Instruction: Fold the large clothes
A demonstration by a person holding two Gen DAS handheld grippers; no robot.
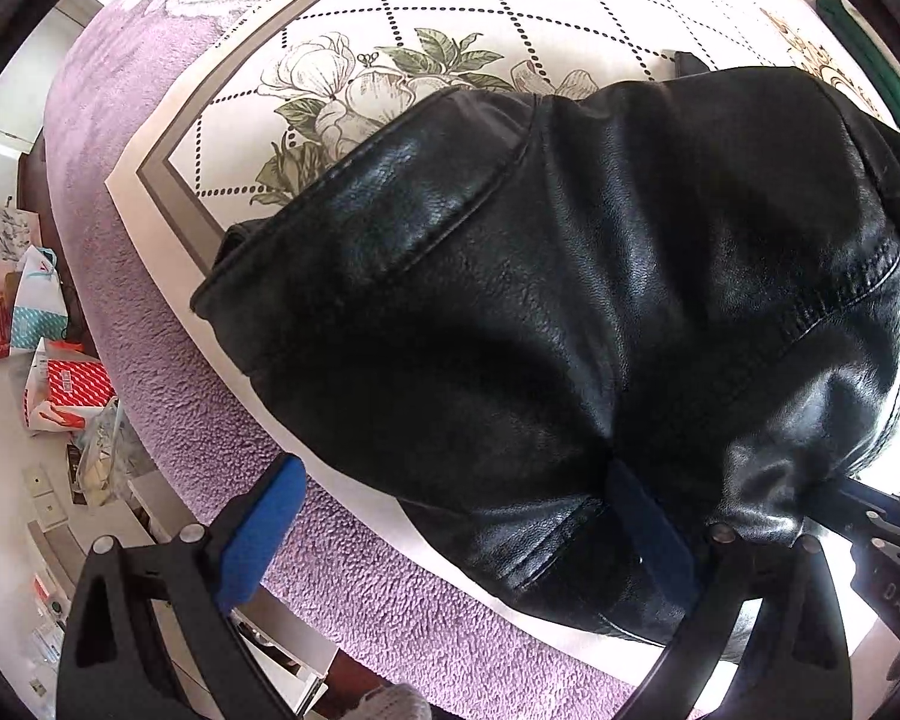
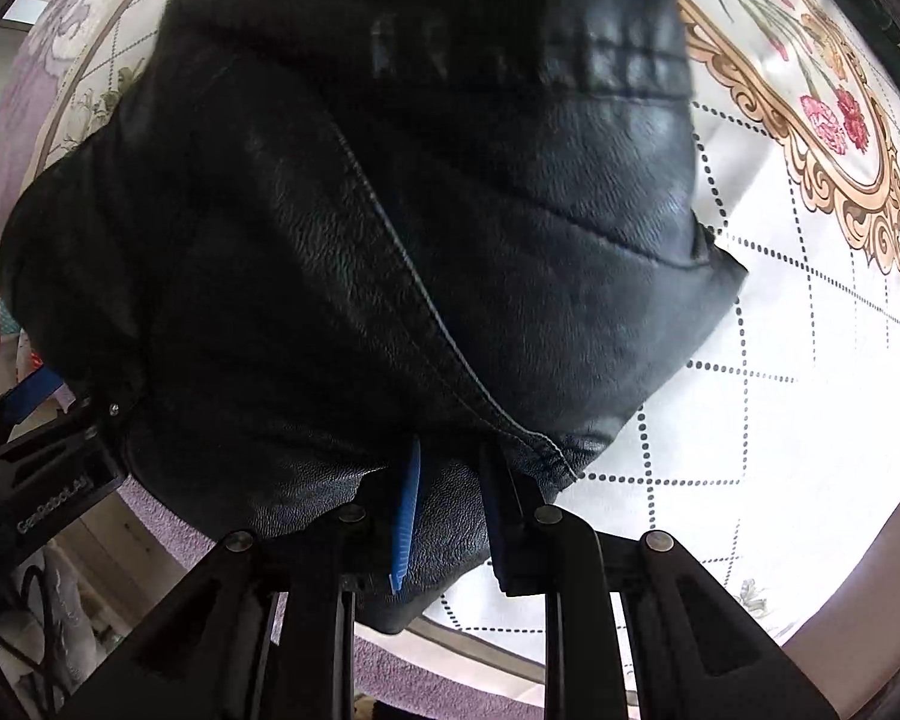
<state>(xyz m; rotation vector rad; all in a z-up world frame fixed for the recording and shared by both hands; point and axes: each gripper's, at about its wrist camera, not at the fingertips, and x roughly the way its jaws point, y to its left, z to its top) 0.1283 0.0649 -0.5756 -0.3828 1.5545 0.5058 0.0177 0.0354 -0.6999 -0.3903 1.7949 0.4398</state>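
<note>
A black leather jacket [image 1: 570,312] lies bunched on the floral bedspread [image 1: 450,12] and fills most of both views. My left gripper [image 1: 456,516] is open: its left blue pad [image 1: 264,534] is bare over the purple blanket and its right pad [image 1: 648,528] lies under the jacket's near edge. My right gripper [image 2: 450,510] is shut on a fold of the jacket [image 2: 390,240], with leather pinched between its blue pads [image 2: 407,516]. The right gripper's body shows at the right edge of the left wrist view [image 1: 888,546]; the left gripper shows at the left of the right wrist view [image 2: 36,468].
A purple fleece blanket [image 1: 168,360] hangs over the bed's edge. Boxes and bags [image 1: 48,360] clutter the floor at the left. A green garment [image 1: 864,54] lies at the far right of the bed. The bedspread right of the jacket [image 2: 780,420] shows its dotted pattern.
</note>
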